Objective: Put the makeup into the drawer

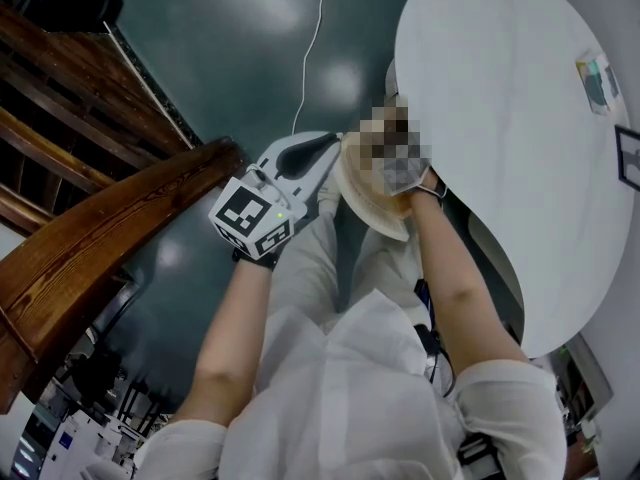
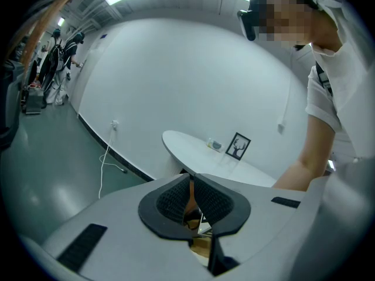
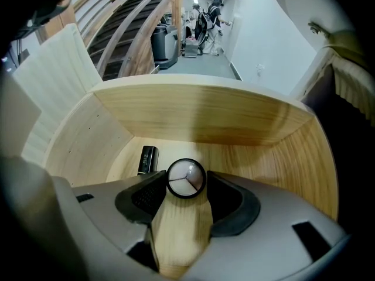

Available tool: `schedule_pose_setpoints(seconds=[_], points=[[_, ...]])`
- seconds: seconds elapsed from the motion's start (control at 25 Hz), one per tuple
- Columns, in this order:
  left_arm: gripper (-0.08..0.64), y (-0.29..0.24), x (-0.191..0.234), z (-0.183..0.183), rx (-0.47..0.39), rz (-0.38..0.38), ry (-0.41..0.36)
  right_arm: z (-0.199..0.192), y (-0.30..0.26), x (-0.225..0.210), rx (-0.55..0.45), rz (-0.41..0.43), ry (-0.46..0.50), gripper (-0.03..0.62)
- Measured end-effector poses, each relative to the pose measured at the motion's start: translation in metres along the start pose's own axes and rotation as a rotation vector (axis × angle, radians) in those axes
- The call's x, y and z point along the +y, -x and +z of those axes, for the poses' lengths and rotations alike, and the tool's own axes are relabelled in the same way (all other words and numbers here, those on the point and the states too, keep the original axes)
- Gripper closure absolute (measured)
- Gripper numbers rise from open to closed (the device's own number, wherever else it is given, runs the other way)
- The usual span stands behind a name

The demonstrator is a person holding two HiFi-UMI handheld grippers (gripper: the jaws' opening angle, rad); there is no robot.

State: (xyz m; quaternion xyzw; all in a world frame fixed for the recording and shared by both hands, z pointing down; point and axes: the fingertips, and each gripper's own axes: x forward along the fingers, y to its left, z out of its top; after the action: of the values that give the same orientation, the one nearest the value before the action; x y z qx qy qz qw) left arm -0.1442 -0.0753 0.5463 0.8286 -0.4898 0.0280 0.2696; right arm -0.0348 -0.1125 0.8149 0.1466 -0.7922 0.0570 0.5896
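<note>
Makeup compact [image 3: 186,178], round and black-rimmed. Sits dead centre in the right gripper view, pinched between the jaw tips of the right gripper [image 3: 187,186], inside a pale wooden drawer [image 3: 199,113]. Shares that drawer with a black tube [image 3: 147,158], lying on the bottom at 10 o'clock of it. Beyond the drawer's back wall, at 12 o'clock, a wooden staircase [image 3: 135,16].

Left gripper view: shows the left gripper [image 2: 191,201] with pads pressed together on nothing. At 12 o'clock of them, a white table [image 2: 193,148] bearing a framed deer picture [image 2: 238,146], before a curved white wall [image 2: 176,75]. At 9 o'clock, a cable [image 2: 105,163] trailing onto green floor [image 2: 41,157].

Head view: places the left gripper [image 1: 330,146] at centre, the white table [image 1: 510,118] at 2 o'clock, dark floor [image 1: 250,48] at 12, the staircase [image 1: 110,238] at 9.
</note>
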Motion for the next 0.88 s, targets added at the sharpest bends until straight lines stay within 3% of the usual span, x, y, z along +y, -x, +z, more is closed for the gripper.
schedule_pose_setpoints(seconds=[0.56, 0.88], points=[[0.529, 0.006, -0.011, 0.017, -0.02, -0.012, -0.017, 0.008, 0.039, 0.019, -0.053, 0.006, -0.059, 0.391], [0.529, 0.016, -0.023, 0.038, -0.03, -0.028, -0.046, 0.012, 0.082, 0.037, -0.082, 0.008, -0.087, 0.436]])
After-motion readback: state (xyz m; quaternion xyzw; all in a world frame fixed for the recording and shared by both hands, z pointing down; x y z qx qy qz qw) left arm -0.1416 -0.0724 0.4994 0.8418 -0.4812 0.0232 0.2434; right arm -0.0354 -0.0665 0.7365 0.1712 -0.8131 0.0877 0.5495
